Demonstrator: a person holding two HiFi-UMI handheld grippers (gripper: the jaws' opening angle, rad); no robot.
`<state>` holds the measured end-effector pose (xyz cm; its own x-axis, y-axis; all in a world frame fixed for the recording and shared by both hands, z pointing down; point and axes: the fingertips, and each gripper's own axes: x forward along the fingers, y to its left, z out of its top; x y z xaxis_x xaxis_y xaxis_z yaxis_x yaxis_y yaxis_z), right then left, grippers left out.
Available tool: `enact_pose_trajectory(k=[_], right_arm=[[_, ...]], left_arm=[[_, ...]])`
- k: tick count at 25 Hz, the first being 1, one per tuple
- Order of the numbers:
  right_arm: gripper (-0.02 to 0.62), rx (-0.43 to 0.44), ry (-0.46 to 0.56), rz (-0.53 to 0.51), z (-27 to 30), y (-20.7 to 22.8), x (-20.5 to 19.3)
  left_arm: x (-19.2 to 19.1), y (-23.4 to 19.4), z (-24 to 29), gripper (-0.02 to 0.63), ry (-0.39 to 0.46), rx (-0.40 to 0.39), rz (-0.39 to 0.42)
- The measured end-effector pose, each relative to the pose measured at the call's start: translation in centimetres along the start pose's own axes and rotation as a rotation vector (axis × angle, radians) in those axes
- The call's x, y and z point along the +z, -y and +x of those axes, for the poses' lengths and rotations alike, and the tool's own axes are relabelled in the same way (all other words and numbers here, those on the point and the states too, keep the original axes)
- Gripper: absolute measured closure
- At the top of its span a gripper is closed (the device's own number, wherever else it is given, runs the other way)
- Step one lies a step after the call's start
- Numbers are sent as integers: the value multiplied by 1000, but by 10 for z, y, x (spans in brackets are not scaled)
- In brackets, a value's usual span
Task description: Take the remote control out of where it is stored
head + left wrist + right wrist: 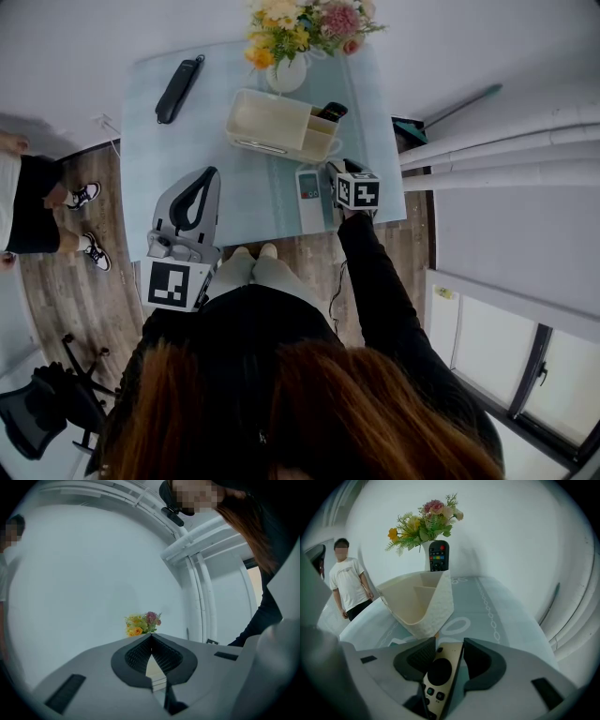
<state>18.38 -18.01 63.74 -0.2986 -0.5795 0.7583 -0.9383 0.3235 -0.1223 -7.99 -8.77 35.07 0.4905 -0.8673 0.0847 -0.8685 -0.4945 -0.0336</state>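
Note:
A white remote with a black round pad (439, 674) lies lengthwise between the jaws of my right gripper (446, 644), which is shut on it and tilted down over the table. In the head view this remote (309, 199) sits just left of the right gripper (334, 170), near the table's front edge. Just beyond it stands a cream organizer box (417, 604) (267, 122). A black remote (438, 555) (331, 112) stands upright in the box's end compartment. My left gripper (208, 174) (151, 637) hovers level at the front left, fingertips touching, holding nothing.
A vase of flowers (291, 42) stands behind the box, and a long black object (178, 89) lies at the table's far left. A person (37, 202) stands to the left of the light blue table (159, 159). An office chair (47, 403) is behind me on the left.

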Motion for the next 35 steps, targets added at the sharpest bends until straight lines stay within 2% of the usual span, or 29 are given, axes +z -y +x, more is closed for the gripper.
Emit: enact_pose_trajectory(k=[8, 15, 18, 26, 35], right_arm=[[418, -20, 68, -14, -13, 4, 14], [553, -2, 137, -26, -30, -8, 29], [572, 3, 186, -34, -42, -14, 38], [580, 19, 399, -60, -87, -34, 73], [580, 91, 632, -157, -158, -88, 119]], left_arm=[[-1, 0, -1, 601, -12, 1, -5], [0, 1, -1, 601, -3, -5, -5], [1, 2, 0, 601, 7, -10, -6], [1, 5, 0, 601, 14, -25, -3], [-4, 4, 0, 601, 0, -26, -8]])
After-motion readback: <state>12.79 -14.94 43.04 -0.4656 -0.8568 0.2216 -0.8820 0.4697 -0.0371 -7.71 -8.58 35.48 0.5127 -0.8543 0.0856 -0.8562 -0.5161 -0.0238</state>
